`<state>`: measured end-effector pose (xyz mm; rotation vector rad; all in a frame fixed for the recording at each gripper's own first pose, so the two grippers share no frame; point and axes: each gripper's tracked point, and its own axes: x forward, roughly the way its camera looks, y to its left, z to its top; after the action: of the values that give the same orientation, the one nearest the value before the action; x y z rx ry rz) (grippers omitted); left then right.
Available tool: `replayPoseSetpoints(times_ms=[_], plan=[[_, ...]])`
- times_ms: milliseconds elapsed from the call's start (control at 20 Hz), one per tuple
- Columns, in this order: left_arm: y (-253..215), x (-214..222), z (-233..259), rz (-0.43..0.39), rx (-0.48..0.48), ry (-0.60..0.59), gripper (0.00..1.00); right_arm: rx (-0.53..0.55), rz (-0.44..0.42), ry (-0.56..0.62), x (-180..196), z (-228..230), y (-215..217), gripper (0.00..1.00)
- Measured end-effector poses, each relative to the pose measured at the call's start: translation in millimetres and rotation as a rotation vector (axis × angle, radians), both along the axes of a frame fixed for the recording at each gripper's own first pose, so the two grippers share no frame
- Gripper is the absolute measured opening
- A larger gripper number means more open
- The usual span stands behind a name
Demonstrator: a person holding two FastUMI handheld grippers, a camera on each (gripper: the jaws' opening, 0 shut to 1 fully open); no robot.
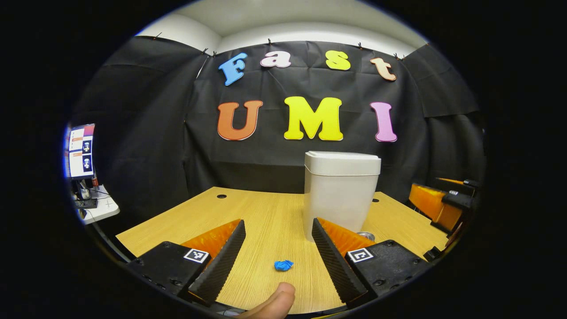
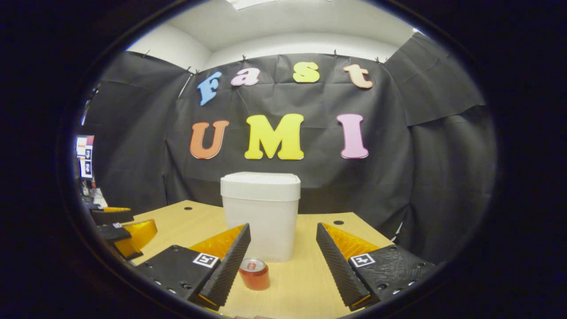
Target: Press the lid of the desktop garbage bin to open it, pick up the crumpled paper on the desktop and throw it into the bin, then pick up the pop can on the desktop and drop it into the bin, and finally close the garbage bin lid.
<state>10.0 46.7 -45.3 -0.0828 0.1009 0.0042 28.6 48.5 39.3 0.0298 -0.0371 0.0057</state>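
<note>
A white desktop bin [image 1: 340, 195] with its lid down stands on the wooden table [image 1: 266, 217]; the right gripper view has this bin [image 2: 261, 212] straight ahead. A small blue crumpled paper [image 1: 283, 265] lies on the table between the fingers of my left gripper [image 1: 278, 257], which is open and held above it. A red pop can [image 2: 254, 273] stands upright in front of the bin, just inside the left finger of my right gripper [image 2: 283, 266], also open. The can's top [image 1: 366, 235] peeks out behind my left gripper's right finger. A thumb [image 1: 274, 301] shows at the bottom edge.
The other gripper [image 1: 443, 204] hangs at the table's right edge in the left gripper view, and the left one appears as a gripper [image 2: 119, 230] at the far left of the right gripper view. A side desk with a monitor [image 1: 82, 150] stands off to the left.
</note>
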Motion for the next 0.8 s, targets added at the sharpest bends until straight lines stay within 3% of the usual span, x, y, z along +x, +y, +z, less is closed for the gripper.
replayPoseSetpoints(times_ms=[150, 300, 450, 500, 550, 600, 800], plan=[[0.3, 5.8, -7.8, 0.0, -0.003, 0.021, 0.98, -0.004, 0.033, -0.015, 17.4, 21.1, 13.9, 0.81], [6.0, 10.2, -9.6, 0.013, 0.006, 0.021, 0.98, -0.02, 0.061, -0.031, 37.3, 40.3, 24.9, 0.6], [9.8, 15.1, -17.9, 0.022, 0.015, 0.033, 0.98, -0.014, 0.05, -0.005, 62.0, 53.5, 25.2, 0.35], [11.5, 16.0, -19.4, 0.024, 0.013, 0.039, 0.98, -0.004, 0.065, 0.007, 70.2, 57.4, 31.2, 0.19], [12.7, 17.6, -20.3, 0.024, 0.011, 0.041, 0.98, 0.003, 0.086, 0.01, 77.7, 61.6, 35.4, 0.14], [14.1, 19.6, -19.7, 0.025, 0.009, 0.039, 1.0, 0.01, 0.106, -0.002, 84.9, 67.8, 39.7, 0.01], [24.9, 32.6, -27.5, 0.032, 0.022, 0.037, 0.98, -0.017, 0.108, -0.014, 111.1, 96.1, 41.1, 0.0]])
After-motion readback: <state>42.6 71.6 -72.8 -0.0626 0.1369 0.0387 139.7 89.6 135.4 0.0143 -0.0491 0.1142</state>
